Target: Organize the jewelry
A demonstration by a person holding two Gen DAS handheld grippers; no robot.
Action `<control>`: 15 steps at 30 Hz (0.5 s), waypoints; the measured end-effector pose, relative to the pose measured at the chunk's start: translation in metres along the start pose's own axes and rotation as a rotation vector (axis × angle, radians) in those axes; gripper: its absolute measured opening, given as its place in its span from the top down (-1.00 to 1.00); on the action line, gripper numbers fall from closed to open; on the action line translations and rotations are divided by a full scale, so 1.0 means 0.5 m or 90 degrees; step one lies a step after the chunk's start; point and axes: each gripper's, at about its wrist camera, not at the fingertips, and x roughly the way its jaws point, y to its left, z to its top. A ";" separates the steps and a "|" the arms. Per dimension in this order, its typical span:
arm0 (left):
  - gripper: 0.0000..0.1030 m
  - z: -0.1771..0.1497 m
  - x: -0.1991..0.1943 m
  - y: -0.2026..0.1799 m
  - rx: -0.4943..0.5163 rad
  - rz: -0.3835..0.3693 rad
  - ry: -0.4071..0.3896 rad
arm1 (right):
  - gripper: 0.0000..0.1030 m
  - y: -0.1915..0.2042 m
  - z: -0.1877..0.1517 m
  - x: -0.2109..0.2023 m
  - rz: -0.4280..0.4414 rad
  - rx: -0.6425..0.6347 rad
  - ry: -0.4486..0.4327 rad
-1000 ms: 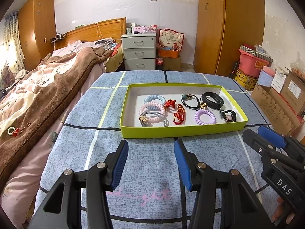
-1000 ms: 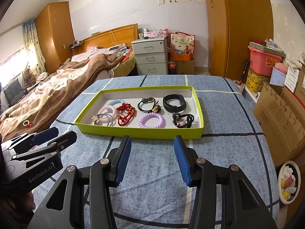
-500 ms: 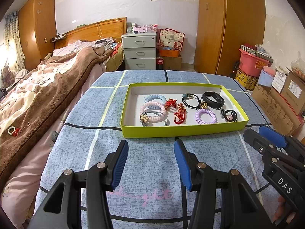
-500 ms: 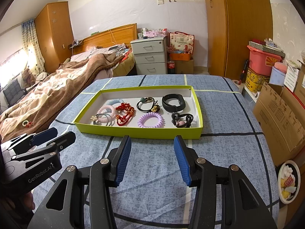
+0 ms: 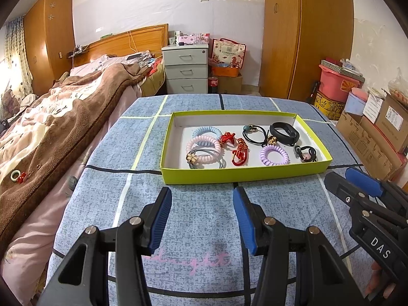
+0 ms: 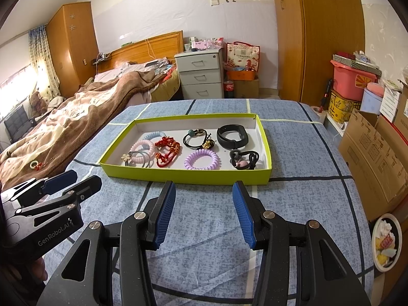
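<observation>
A shallow lime-green box [image 5: 244, 175] [image 6: 183, 177] sits on the blue checked cloth. Inside lie several hair ties and bracelets: a pink coil tie [image 5: 203, 144], a blue coil tie [image 5: 206, 130], a red knotted bracelet [image 5: 239, 151] [image 6: 167, 150], a purple coil tie [image 5: 274, 155] [image 6: 201, 159], a black band [image 5: 284, 133] [image 6: 232, 136] and black elastics [image 5: 255, 134]. My left gripper [image 5: 202, 218] hovers open over the cloth, short of the box, with nothing between its blue pads. My right gripper [image 6: 204, 213] is likewise open and empty. Each gripper shows at the edge of the other's view.
A bed with a brown blanket [image 5: 51, 132] runs along the left; a small beaded ring [image 5: 17, 176] lies on it. Cardboard boxes [image 6: 374, 150] and a pink bin [image 6: 353, 79] stand at the right. A grey drawer unit [image 5: 186, 68] is behind the table.
</observation>
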 end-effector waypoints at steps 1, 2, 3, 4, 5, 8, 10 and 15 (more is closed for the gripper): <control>-0.01 0.000 -0.001 0.000 0.000 -0.001 0.000 | 0.08 -0.001 0.000 -0.001 0.000 0.000 -0.001; -0.01 0.000 -0.001 0.000 -0.001 0.002 0.000 | 0.08 0.000 -0.001 -0.001 0.000 0.000 -0.001; -0.01 0.000 -0.002 0.000 0.000 0.002 0.000 | 0.08 0.000 0.000 0.000 0.001 0.000 0.000; -0.01 0.000 -0.002 -0.001 -0.001 0.002 0.000 | 0.08 -0.001 0.000 -0.001 0.001 0.000 0.001; -0.01 0.001 -0.002 0.000 -0.002 0.002 0.001 | 0.08 0.000 0.000 -0.001 0.001 0.000 0.001; -0.01 0.001 -0.002 0.000 -0.003 0.003 0.001 | 0.08 -0.001 0.000 0.000 0.001 0.000 0.001; -0.01 0.002 -0.003 0.000 -0.003 0.002 0.002 | 0.08 -0.001 -0.001 -0.001 0.000 0.000 0.002; -0.01 0.002 -0.002 0.003 -0.006 -0.001 0.003 | 0.08 -0.001 -0.001 -0.001 0.001 0.000 0.001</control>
